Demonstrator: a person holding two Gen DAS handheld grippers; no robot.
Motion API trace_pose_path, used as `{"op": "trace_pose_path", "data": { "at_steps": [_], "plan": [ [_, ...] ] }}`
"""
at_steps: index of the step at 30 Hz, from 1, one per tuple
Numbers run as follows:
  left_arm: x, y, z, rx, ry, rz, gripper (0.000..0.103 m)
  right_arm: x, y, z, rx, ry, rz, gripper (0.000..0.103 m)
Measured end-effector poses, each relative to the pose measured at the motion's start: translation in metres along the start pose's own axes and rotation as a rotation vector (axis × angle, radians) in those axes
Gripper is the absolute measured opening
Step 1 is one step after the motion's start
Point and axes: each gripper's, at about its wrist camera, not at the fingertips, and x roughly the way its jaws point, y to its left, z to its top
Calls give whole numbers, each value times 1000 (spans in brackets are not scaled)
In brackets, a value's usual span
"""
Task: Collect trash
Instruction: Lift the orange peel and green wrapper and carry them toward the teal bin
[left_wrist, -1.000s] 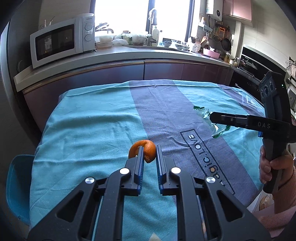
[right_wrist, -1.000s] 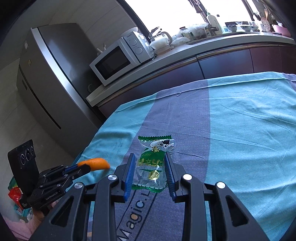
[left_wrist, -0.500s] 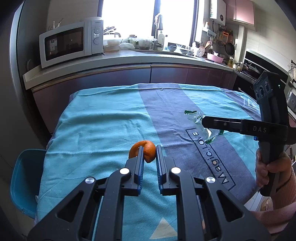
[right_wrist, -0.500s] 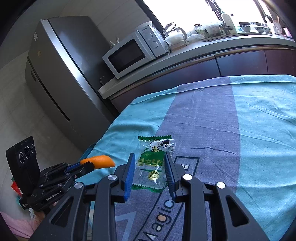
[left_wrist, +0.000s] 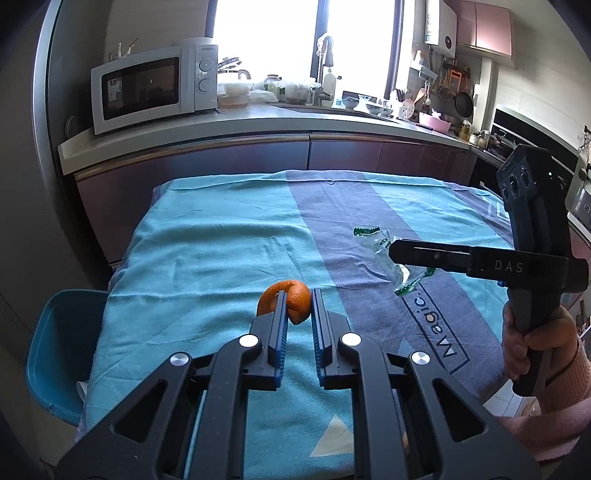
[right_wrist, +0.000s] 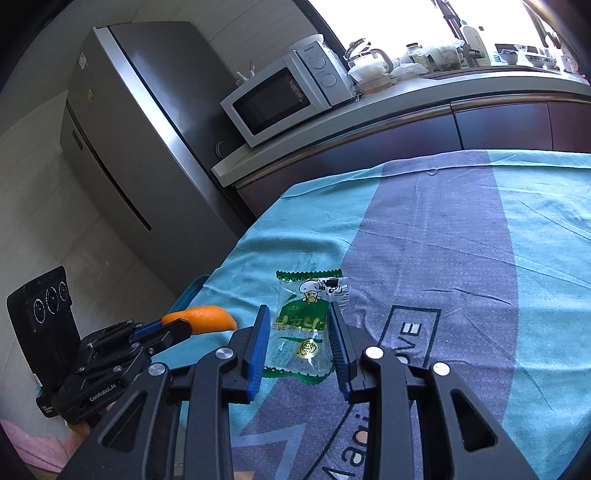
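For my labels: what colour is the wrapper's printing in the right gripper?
Green on clear plastic, on the wrapper; right wrist view shows it best.

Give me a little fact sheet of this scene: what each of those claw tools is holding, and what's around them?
left gripper: shut on orange peel
right gripper: shut on snack wrapper, green and clear
table: covered by a teal and purple cloth
beside table: blue bin, at its left edge
background: microwave on the counter, fridge
person: hand grips the right tool's handle
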Motion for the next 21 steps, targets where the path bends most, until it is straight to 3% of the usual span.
{"op": "trace_pose_path", "data": {
  "at_steps": [21],
  "plan": [
    [-24, 27, -7, -36, -23, 42, 13, 26, 31, -3, -47, 46, 47, 30]
  ]
}}
